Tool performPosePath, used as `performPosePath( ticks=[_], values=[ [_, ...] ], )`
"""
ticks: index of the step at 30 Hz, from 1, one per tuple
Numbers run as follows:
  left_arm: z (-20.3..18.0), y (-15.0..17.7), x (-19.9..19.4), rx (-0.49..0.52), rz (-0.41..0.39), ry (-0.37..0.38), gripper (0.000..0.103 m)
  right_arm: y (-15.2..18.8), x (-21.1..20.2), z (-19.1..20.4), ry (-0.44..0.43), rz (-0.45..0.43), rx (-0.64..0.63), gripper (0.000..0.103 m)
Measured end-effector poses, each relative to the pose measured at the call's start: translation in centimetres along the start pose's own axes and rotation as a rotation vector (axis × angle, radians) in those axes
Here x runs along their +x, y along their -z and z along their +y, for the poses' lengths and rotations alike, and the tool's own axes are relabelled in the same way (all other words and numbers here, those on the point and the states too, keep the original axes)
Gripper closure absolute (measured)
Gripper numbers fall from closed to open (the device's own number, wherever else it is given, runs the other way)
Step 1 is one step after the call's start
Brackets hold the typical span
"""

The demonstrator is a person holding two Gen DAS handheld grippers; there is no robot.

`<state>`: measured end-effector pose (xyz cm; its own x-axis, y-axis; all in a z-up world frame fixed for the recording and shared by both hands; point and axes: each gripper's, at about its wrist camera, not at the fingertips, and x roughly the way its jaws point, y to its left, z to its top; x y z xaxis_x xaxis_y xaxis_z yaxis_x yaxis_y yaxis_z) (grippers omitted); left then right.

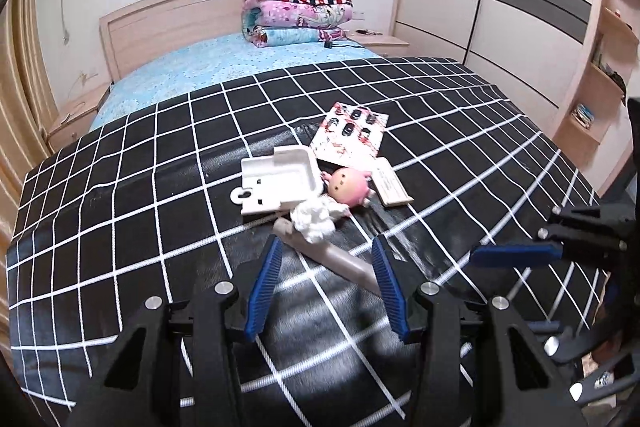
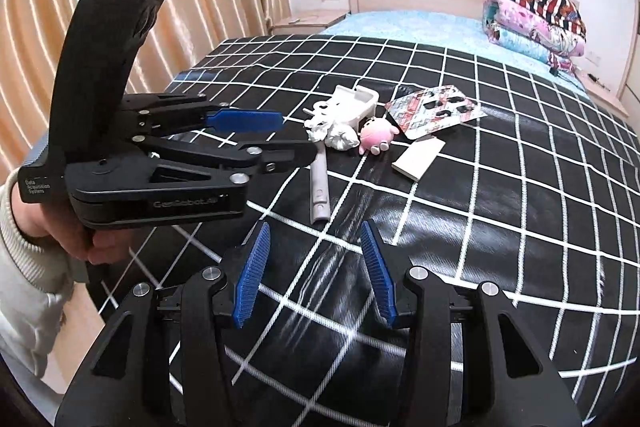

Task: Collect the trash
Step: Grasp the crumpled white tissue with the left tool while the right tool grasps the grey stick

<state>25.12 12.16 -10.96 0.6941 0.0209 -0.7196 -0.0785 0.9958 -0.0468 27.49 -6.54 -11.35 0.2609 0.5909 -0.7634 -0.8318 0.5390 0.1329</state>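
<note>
**Both grippers over the bed, nothing held**

While both grippers hang over the black checked sheet (image 1: 160, 155), neither one has hold of anything. The left gripper (image 1: 326, 283) has its blue pads partly apart, and in its own view the grey tube (image 1: 328, 255) lies on the sheet below the gap, untouched. The right gripper (image 2: 314, 275) stands about as far open, with only sheet between its pads.

The litter sits in one cluster. Taking the crumpled tissue (image 1: 314, 221) as the centre of a clock in the left view, the white plastic tray (image 1: 280, 183) lies at eleven o'clock, the pink toy (image 1: 350, 187) at one o'clock, the small card box (image 1: 392, 187) at two o'clock beyond the toy, the printed card (image 1: 352, 135) at one o'clock farther off, and the tube runs toward five o'clock.

Folded quilts (image 1: 298, 9) are stacked by the headboard.
</note>
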Motion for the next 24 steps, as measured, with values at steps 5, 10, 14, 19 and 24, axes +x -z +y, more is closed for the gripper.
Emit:
performPosePath(
  ticks=[5, 10, 14, 19, 24],
  values=[
    [0.6, -0.6, 1.4, -0.009, 0.008, -0.015, 0.065, -0.1, 1.5, -0.2, -0.005, 0.026, 0.015, 0.056],
    [0.8, -0.6, 2.7, -0.011, 0.027, -0.012, 0.077, -0.3, 2.3, -0.4, -0.009, 0.036, 0.015, 0.056],
    [0.9, -0.7, 2.6, -0.006, -0.001, -0.013, 0.091, -0.7, 2.9, -0.4, -0.006, 0.042, 0.009, 0.056],
    [1.1, -0.7, 1.7, -0.010, -0.020, -0.019, 0.099, -1.6, 3.6, -0.3, -0.016, 0.042, 0.005, 0.056],
    [1.2, -0.5, -0.7, -0.013, -0.064, -0.032, 0.099, -1.7, 4.2, 0.0, 0.001, 0.049, -0.004, 0.074]
  ],
)
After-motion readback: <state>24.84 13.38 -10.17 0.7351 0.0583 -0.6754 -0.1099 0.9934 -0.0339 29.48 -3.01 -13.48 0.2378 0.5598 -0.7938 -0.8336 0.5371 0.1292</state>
